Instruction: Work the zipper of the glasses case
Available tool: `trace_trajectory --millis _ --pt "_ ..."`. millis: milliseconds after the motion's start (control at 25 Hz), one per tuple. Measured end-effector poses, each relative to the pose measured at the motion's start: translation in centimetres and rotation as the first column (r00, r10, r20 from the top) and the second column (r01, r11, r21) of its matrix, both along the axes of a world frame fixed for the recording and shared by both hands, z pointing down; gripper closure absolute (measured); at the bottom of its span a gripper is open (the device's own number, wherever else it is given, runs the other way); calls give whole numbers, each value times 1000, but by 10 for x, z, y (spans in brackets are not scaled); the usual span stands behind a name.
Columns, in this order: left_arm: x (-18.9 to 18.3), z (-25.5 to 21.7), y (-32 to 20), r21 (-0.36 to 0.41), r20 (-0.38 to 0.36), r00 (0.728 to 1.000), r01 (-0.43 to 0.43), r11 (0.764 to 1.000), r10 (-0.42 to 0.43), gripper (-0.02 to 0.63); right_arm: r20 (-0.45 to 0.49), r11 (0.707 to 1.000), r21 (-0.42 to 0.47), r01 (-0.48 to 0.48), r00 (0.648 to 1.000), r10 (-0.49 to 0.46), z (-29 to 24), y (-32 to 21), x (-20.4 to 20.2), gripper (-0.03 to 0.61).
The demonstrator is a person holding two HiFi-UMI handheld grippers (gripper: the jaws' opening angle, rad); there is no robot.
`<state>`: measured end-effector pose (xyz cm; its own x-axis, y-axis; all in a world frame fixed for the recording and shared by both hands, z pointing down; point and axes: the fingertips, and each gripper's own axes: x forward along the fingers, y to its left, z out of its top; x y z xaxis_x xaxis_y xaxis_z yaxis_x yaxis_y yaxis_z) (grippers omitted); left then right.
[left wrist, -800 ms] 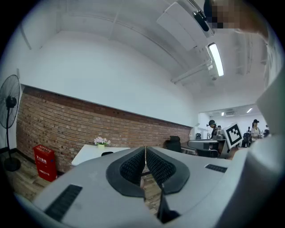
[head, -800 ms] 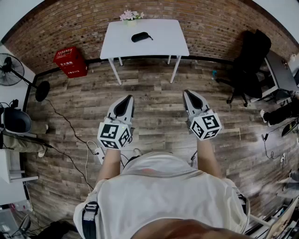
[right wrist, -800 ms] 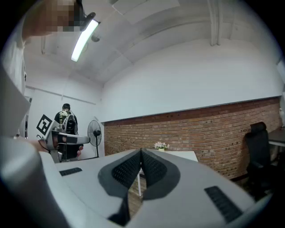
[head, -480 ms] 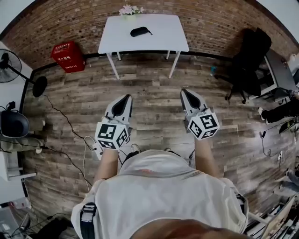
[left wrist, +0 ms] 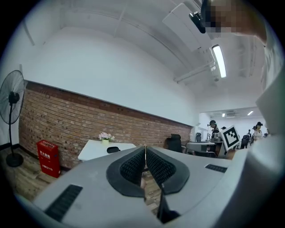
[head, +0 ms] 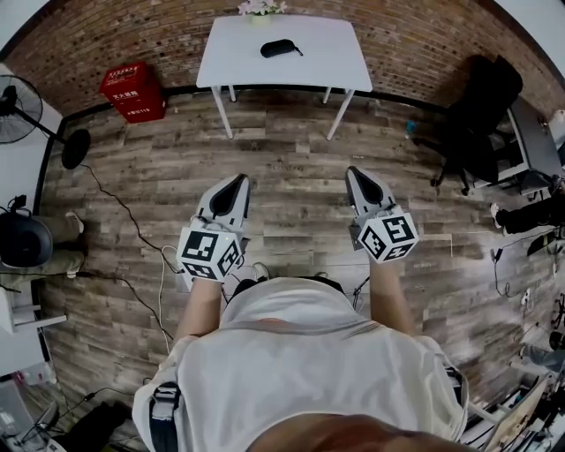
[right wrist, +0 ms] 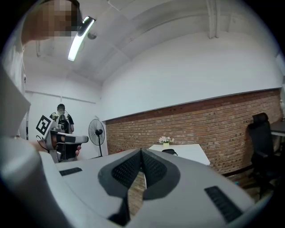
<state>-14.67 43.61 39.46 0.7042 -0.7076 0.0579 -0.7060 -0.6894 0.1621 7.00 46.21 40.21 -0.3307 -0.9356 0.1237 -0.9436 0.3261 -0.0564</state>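
Grippers up front, both of them, and both empty. Your left gripper (head: pixel 241 181) has its jaws pressed together with nothing between the pads, and your right gripper (head: pixel 354 172) is the same, closed on air. You carry them side by side, roughly level, noses aimed across the wooden floor (head: pixel 291 150) at the white table (head: pixel 331 66). That reads as a carrying posture: nothing is within reach, so there's no reason to spread the jaws, and keeping both pointed ahead holds the target in each gripper view.

And the target is there, the glasses case (head: pixel 279 48), lying flat on the table close to its far edge, about midway between the two far corners, just in front of the little pot of flowers (head: pixel 262 7). You're well apart from it, with open floor between you and the table's near edge.

Now the case itself: small, black, oblong with rounded ends, its long side running along the far edge. A thin tail pokes out at its right end, possibly the zipper pull or a cord. From here it's too small to say whether the zipper is open or closed. The left gripper view catches it as a dark lump (left wrist: pixel 113 150) on the tabletop, and the right gripper view shows it (right wrist: pixel 169 152) just beyond the closed jaw tips.
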Motion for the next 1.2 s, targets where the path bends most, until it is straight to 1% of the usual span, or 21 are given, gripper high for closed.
trace_trajectory --millis 120,200,360,440,520,640,760,840,920,1040,1200 --pt "-28 14 -10 -23 13 999 30 999 -29 594 -12 1000 -7 -4 1000 4 11 -8 -25 526" --pt "-40 25 -16 -42 7 1000 28 999 -28 594 0 1000 -22 -16 1000 16 19 -13 -39 526" --pt "-39 31 -26 -50 -13 1000 1 999 -2 594 22 999 -52 5 1000 -4 23 -20 -47 528" --pt "-35 30 -35 -42 -21 1000 -7 999 7 595 37 999 -35 13 999 -12 16 -27 -40 528" --pt "-29 29 -48 -26 -23 1000 -12 1000 11 594 45 1000 9 9 999 -9 5 -40 -29 529" --pt "-23 28 -68 3 -17 1000 -10 1000 10 594 30 997 74 11 999 -14 -6 -67 -17 529" --pt "-14 24 -95 12 -8 1000 8 1000 -8 594 57 993 108 49 997 -55 -12 -98 -9 529" --pt "-3 20 -115 16 4 1000 13 1000 -13 594 52 989 127 82 995 -89 -17 -118 -3 528" --pt "9 13 -139 16 15 1000 20 1000 -20 594 29 987 127 101 994 -106 -21 -143 6 528" --pt "30 4 -176 7 9 999 43 999 -43 594 16 984 113 139 990 -141 -23 -179 24 528" --pt "64 -5 -216 -1 -8 998 62 998 -62 594 39 987 94 127 991 -131 -21 -221 62 528"
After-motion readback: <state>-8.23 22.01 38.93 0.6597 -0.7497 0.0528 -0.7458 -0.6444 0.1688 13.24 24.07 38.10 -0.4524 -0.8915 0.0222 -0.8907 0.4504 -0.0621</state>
